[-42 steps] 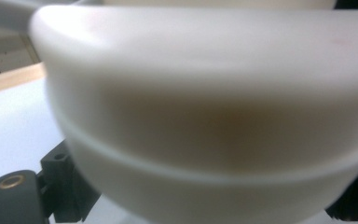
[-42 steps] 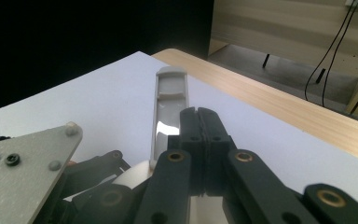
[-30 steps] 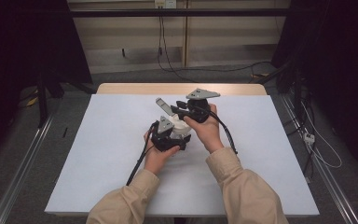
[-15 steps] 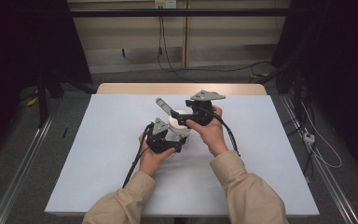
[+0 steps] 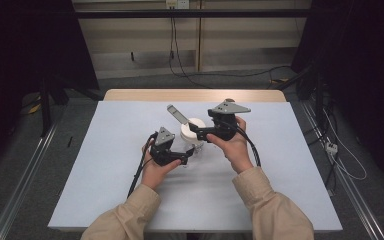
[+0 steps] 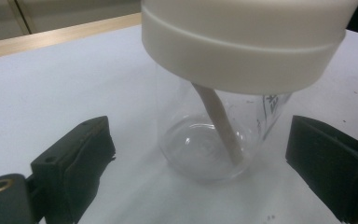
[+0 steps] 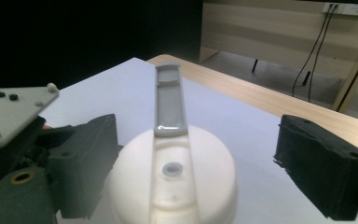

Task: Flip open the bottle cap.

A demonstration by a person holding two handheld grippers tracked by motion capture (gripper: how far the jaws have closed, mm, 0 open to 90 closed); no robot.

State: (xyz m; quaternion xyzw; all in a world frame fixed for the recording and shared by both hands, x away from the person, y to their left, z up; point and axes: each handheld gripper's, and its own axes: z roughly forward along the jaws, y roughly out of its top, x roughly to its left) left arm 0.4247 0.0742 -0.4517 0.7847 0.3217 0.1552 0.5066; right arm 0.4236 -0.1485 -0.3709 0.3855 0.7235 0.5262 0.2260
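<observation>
My left tool (image 5: 189, 154) sat low beside the clear bottle (image 6: 214, 140), its jaws spread either side of the glass and not pressing on it. The bottle stood upright on the counter (image 5: 105, 175), a pale straw inside. My right tool (image 5: 196, 131) was level with the white cap (image 7: 172, 186), jaws having just been opening, clear of it on both sides. The cap's grey flip lid (image 7: 169, 100) stood raised beyond that tool.

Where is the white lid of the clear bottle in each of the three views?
High view: white lid at table centre, between the two grippers.
Left gripper view: lid at the top, above the clear bottle.
Right gripper view: lid at bottom centre.
Shared landmark: the table's wooden far edge.
</observation>
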